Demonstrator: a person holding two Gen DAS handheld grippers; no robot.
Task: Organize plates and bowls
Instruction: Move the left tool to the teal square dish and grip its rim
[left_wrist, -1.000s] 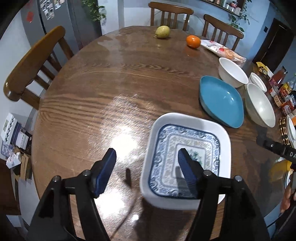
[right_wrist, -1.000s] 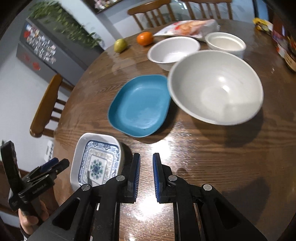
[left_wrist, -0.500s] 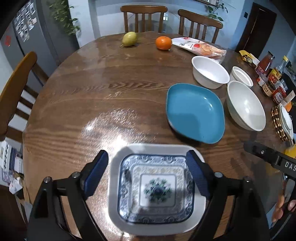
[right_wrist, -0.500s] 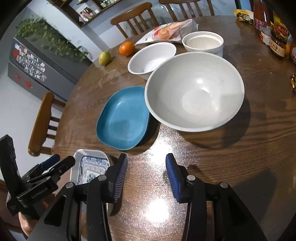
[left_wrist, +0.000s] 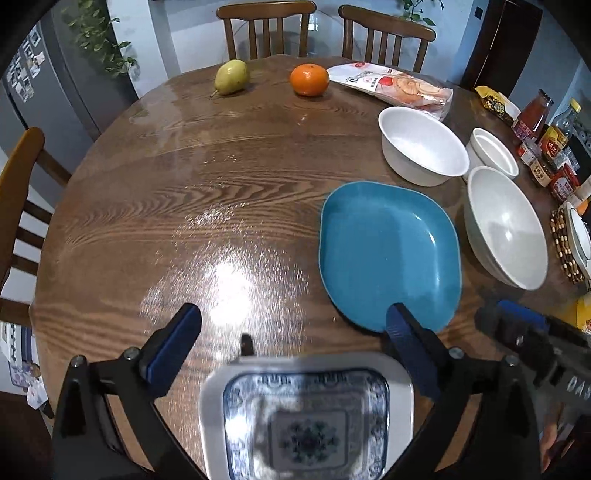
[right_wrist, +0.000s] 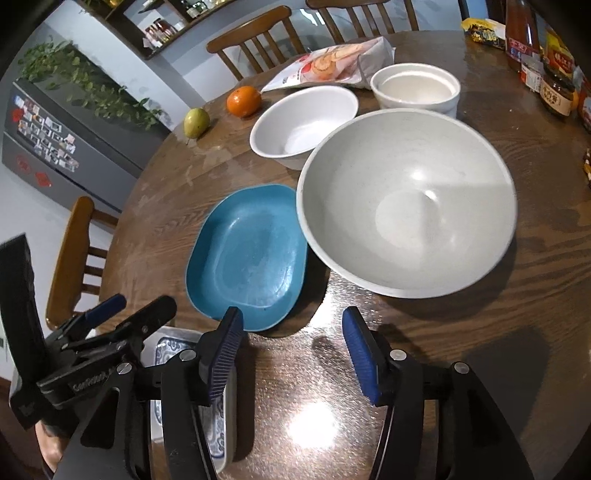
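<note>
Retreating left hand-held gripper (left_wrist: 295, 328) | patterned plate (left_wrist: 306, 417) nearer (blurred) | right hand-held gripper (right_wrist: 293, 350) widened

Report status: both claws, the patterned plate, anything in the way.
Left claw open, above patterned plate, not gripping. Right claw open, empty, facing big bowl. Blue plate lies just beyond.

Blue pads (left_wrist: 173, 341) line the black fingers of my left gripper (left_wrist: 295, 332); my right gripper (right_wrist: 291, 354) matches. Below sits a white square plate (left_wrist: 306, 417) patterned in blue with a floral centre. Beside it lies a plain teal plate (left_wrist: 388, 251), then three white bowls (right_wrist: 406, 203). An orange (left_wrist: 309, 79) and a yellow-green pear (left_wrist: 231, 76) dot the brown, wood-grained table (left_wrist: 184, 184).
</note>
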